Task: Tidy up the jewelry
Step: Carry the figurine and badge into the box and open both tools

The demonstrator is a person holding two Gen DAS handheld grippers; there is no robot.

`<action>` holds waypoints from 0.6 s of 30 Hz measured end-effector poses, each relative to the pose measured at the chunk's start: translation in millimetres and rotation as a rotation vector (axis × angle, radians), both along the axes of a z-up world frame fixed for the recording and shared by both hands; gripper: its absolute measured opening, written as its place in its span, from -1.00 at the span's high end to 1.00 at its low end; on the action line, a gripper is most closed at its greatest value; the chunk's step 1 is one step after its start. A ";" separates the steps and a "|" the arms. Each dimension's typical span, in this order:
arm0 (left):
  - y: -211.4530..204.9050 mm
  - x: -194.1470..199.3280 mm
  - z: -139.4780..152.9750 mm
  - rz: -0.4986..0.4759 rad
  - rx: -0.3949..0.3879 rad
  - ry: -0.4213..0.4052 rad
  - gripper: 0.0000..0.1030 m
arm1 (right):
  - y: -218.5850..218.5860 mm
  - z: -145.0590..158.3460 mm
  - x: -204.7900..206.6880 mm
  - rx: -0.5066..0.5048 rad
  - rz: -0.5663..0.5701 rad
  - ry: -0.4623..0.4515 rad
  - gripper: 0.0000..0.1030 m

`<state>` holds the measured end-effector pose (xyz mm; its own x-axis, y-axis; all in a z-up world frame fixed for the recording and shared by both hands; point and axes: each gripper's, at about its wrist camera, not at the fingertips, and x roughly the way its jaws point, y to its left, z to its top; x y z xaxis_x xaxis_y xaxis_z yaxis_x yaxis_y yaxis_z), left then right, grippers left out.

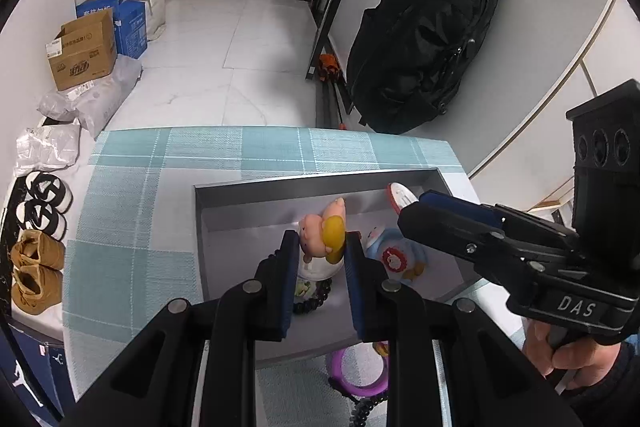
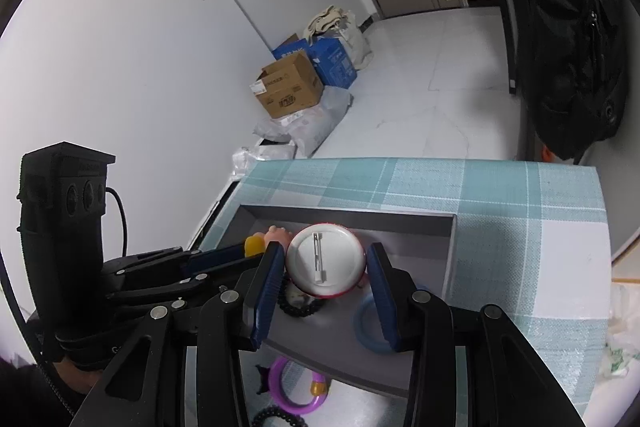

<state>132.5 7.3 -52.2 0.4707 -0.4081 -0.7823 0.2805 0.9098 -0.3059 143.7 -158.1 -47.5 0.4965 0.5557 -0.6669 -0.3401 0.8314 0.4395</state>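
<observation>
Left tongs (image 1: 320,251) clamped on pink piggy toy (image 1: 325,233), right tongs (image 2: 326,265) clamped on round pin badge (image 2: 326,261), both held over gray tray (image 2: 450,247) on tabletop (image 2: 520,195); might slip and knock beaded bracelet (image 2: 298,301) if squeezed too softly.

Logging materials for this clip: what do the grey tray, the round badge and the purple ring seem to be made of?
Tray: looks like matte grey plastic or coated board, with flat dull walls; the pictures leave it open.
Badge: probably a metal pin-back, with a glossy white back, a silvery pin and a red rim.
Purple ring: probably plastic, smooth with a slight shine.
</observation>
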 end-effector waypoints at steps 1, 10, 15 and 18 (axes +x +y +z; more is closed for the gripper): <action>0.2 0.8 0.0 0.004 -0.003 0.003 0.66 | -0.7 -0.5 0.5 -0.001 -0.003 0.003 0.20; 14.5 10.0 -7.8 0.070 -0.104 0.069 0.65 | -1.2 -1.1 0.3 -0.011 -0.017 0.004 0.15; 15.5 7.5 -3.5 0.070 -0.147 0.061 0.45 | -4.9 5.2 -5.9 0.001 -0.022 -0.029 -0.05; 13.4 2.4 1.4 0.059 -0.136 0.036 0.43 | -11.9 8.0 -10.9 0.012 -0.048 -0.046 -0.07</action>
